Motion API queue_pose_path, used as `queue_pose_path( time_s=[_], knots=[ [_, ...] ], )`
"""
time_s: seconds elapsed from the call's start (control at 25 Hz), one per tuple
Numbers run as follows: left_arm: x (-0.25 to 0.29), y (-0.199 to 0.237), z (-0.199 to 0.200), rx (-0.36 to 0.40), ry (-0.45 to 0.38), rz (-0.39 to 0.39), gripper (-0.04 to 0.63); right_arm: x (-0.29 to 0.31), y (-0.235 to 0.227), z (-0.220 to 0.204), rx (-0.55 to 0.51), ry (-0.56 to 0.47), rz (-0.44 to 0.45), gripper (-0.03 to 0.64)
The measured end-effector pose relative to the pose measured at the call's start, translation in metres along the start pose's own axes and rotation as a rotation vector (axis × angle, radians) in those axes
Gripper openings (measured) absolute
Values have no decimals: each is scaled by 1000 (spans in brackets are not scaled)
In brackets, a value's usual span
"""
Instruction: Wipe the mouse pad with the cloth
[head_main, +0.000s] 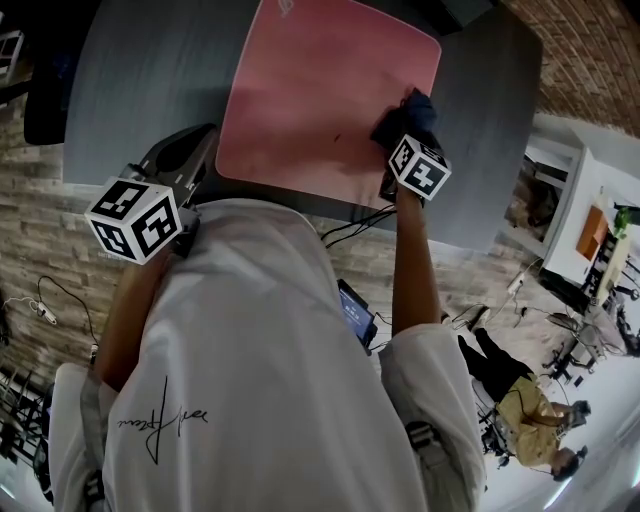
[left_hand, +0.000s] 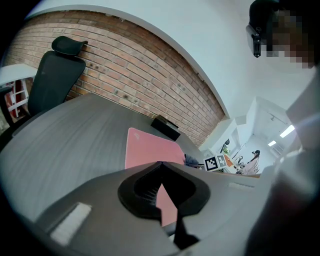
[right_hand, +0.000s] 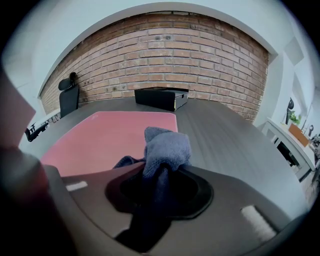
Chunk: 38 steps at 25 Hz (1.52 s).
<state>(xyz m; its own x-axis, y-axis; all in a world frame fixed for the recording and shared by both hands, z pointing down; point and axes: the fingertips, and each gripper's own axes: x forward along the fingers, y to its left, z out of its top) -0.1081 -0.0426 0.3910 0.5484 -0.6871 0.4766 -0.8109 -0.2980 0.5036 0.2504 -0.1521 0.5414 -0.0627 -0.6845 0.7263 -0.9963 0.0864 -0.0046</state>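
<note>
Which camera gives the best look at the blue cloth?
The right gripper view: the cloth fills the middle, bunched between the right gripper's shut jaws. The head view shows the cloth only as a dark lump at the mouse pad's right edge; the left gripper view shows a tiny far-off scrap.

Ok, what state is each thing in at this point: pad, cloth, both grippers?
mouse pad: lying flat on the desk.
cloth: bunched, clamped in the right gripper, at the pad's right edge.
right gripper: shut on the cloth.
left gripper: shut, empty, beside the pad's near left corner.
</note>
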Motion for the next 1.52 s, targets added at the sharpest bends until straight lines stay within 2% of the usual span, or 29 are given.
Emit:
queue_pose_path(
  time_s=[0.32,0.64,0.88,1.28,1.52],
  knots=[
    [-1,-1,-1,-4,0,-9,14,-4,3,-3,62,3,-41,97],
    [-2,2,2,-13,-6,-9,14,-11,24,-9,36,-4,-11,98],
    [-1,5,-1,-27,1,-11,12,-12,35,-10,75,-17,-54,98],
    [4,4,2,-32,-6,-13,12,-13,68,-12,23,-35,-41,98],
    [2,1,1,-31,-10,-20,12,-15,88,-14,-23,-38,7,98]
  ],
)
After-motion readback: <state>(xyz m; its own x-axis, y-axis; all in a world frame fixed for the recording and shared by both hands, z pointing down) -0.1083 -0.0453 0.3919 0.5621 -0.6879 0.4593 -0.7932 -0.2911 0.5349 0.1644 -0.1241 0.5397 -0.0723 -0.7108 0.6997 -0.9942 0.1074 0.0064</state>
